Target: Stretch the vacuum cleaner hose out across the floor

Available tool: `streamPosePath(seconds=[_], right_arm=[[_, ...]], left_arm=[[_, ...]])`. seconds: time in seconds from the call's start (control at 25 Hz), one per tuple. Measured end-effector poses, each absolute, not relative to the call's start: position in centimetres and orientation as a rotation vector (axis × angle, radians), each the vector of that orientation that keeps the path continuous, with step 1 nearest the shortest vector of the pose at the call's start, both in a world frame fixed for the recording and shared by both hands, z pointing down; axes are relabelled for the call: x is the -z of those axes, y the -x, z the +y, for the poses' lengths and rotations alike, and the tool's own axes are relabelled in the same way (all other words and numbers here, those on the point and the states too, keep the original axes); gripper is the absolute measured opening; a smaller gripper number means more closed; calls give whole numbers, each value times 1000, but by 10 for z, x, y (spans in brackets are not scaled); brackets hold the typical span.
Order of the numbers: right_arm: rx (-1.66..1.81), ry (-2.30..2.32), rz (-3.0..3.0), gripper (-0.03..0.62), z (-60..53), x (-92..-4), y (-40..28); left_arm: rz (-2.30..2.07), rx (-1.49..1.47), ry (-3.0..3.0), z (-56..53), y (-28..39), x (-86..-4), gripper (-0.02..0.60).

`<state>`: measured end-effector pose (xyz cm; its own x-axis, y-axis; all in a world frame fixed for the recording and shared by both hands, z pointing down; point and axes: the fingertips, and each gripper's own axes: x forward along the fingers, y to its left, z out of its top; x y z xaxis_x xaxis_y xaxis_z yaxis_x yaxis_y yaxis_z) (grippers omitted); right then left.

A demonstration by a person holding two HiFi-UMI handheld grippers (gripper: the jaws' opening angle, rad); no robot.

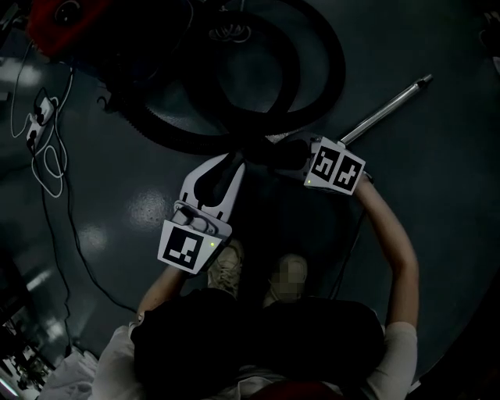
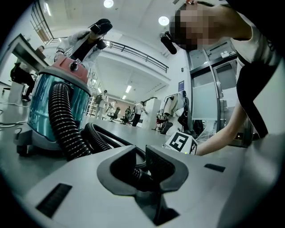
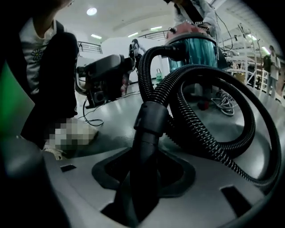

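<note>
The black ribbed hose (image 1: 337,74) lies coiled in loops on the dark floor in front of the red-topped vacuum cleaner (image 1: 58,23). The cleaner's teal body (image 2: 58,98) stands left of the hose (image 2: 67,129) in the left gripper view. My right gripper (image 1: 277,152) points down, shut round the hose's smooth black handle tube (image 3: 149,129), which runs between its jaws. The coils (image 3: 209,142) curve off to the right. My left gripper (image 1: 234,162) is shut and low, its tips at the hose; a thin stretch of hose shows through its jaw opening (image 2: 140,151). A metal wand (image 1: 387,109) extends up-right.
A power strip with white cables (image 1: 39,117) lies at the left. My shoes (image 1: 226,269) stand just behind the grippers. A white cable coil (image 3: 225,104) lies beside the cleaner. People and equipment (image 2: 133,109) stand far across the hall.
</note>
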<state>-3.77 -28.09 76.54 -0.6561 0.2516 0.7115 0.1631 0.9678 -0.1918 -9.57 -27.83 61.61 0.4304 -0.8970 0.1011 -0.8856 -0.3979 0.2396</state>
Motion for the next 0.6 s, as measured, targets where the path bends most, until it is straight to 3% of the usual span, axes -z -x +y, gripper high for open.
streamPosePath(seconds=[0.4,0.48,0.52,0.56,0.6], right_arm=[[-306,24,-2476,189,-296,-704,74],[-650,-146,-2583,178,-331,-687,69],[-993,-283,-2653,160,-360,-677,57],[-1396,-441,-2693,5,-393,-667,39],[-1754,-595,-2691,5,-424,-658,19]], left_arm=[[-1605,93,-2413,-281,108,-613,51],[-1613,98,-2420,-280,109,-611,51],[-1611,96,-2424,-280,109,-611,51],[-1608,91,-2427,-279,109,-612,51],[-1605,85,-2428,-278,109,-613,51]])
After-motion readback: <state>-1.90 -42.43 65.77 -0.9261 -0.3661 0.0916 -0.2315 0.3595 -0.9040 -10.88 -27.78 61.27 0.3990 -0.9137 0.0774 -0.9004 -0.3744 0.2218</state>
